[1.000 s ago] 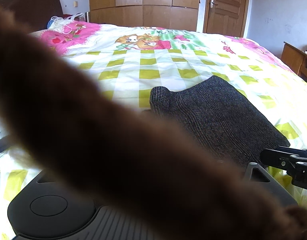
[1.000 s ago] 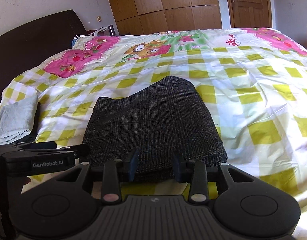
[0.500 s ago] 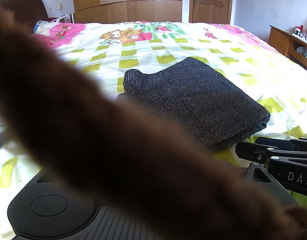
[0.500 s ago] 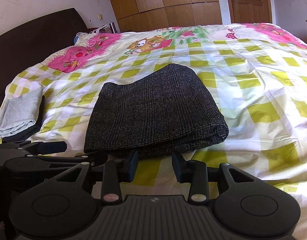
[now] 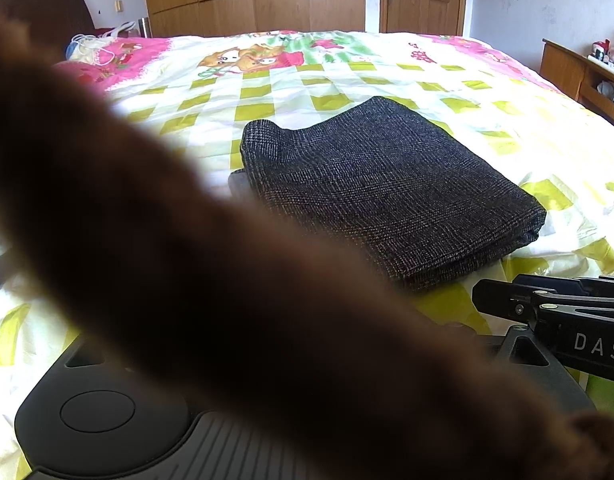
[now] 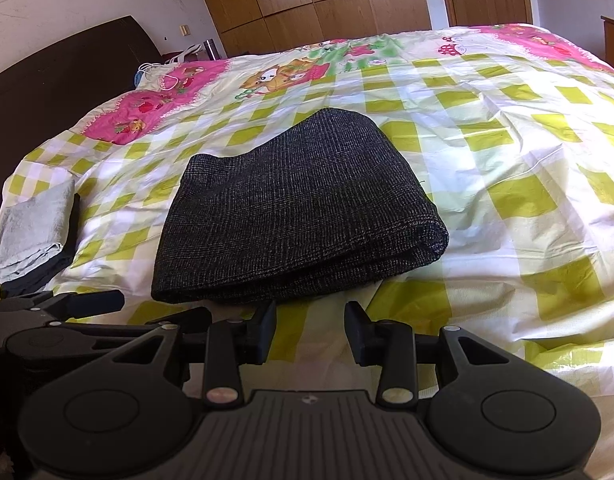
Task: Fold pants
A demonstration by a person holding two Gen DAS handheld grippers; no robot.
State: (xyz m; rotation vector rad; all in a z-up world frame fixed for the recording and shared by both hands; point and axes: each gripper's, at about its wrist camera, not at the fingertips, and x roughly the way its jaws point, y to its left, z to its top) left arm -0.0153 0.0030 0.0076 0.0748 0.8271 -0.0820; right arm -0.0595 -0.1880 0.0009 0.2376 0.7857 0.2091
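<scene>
The dark grey tweed pants (image 6: pixel 299 208) lie folded into a thick rectangle on the checked bedspread (image 6: pixel 507 168), also seen as pants (image 5: pixel 387 192) in the left wrist view. My right gripper (image 6: pixel 310 330) is open and empty, a short way in front of the fold's near edge. The left gripper (image 6: pixel 165 308) shows side-on at the lower left, its two fingertips apart and holding nothing. In the left wrist view a blurred brown fuzzy strand (image 5: pixel 187 260) hides the left fingers. The right gripper (image 5: pixel 495 292) sits at the right there.
A folded pale grey cloth (image 6: pixel 31 232) lies on a dark item at the bed's left edge, beside the dark headboard (image 6: pixel 67 64). A bag and cords (image 5: pixel 91 44) sit at the pillow end. A wooden shelf unit (image 5: pixel 579 72) stands to the right.
Both grippers have drawn back from the folded pants. The right fingers, at the fold's near edge a second ago, now stand apart from it. The pants have not moved.
</scene>
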